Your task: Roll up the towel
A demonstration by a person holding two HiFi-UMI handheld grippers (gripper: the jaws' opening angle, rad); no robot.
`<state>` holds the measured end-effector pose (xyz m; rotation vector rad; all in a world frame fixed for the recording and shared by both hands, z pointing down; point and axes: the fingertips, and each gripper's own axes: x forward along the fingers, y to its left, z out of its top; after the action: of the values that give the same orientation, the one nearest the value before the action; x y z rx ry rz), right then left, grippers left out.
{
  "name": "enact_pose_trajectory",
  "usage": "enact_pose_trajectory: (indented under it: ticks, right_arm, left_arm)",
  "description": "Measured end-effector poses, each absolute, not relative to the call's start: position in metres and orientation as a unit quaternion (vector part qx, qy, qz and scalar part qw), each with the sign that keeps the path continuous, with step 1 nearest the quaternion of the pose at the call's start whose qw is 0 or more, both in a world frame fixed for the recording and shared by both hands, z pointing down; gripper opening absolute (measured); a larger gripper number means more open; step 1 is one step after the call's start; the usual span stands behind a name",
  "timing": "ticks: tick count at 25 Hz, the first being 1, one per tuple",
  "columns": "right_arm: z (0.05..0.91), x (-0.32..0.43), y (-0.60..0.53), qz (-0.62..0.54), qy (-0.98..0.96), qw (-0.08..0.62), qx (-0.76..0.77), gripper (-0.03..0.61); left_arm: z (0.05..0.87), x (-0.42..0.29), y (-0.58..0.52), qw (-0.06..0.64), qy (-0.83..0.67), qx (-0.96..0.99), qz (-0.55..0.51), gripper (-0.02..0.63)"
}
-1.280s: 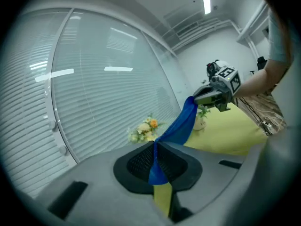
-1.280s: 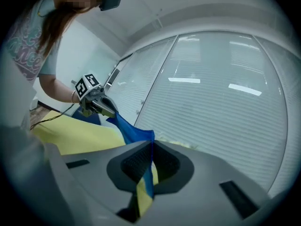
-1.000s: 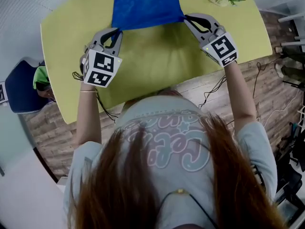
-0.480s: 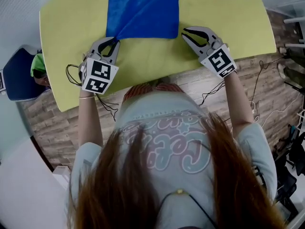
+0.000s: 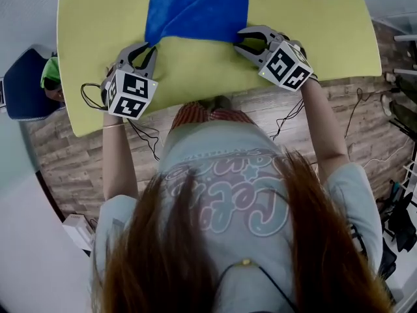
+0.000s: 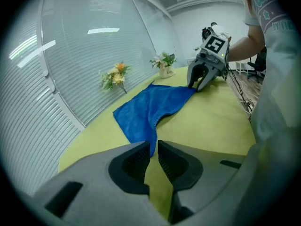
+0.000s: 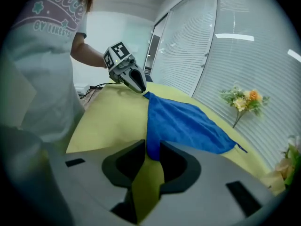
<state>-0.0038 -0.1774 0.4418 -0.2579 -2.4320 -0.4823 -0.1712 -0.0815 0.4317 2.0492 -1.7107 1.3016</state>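
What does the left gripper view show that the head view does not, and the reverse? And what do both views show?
Only the left gripper view: window blinds, a bunch of flowers beside them, and, close up, the left gripper shut on a corner of the blue towel. Only the head view: the person's hair, a blue chair, the wooden floor. Both: the towel, the yellow-green table, and the right gripper, whose jaws have just been opening with the other towel corner between them.

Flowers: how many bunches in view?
2. One bunch at the table's far end; the other against the blinds, left of the towel. More may sit out of frame.
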Motion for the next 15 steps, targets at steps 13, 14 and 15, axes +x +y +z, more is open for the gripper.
enact_pose_trajectory:
  ticks: [13,14,15]
  right_arm:
    - [0.434,0.028,-0.185,-0.184,-0.925,0.316,-0.100,0.017]
    - [0.433,0.031,-0.184,-0.184,-0.926,0.313,-0.097,0.017]
    - [0.432,0.033,-0.183,-0.181,-0.929,0.309,-0.096,0.017]
  left_arm:
    - [0.444,-0.161,-0.088,0.071,-0.529,0.699,0.475,0.034]
    - [0.446,-0.161,-0.090,0.066,-0.527,0.695,0.484,0.041]
    - [0.447,-0.163,-0.092,0.059,-0.528,0.691,0.491,0.044]
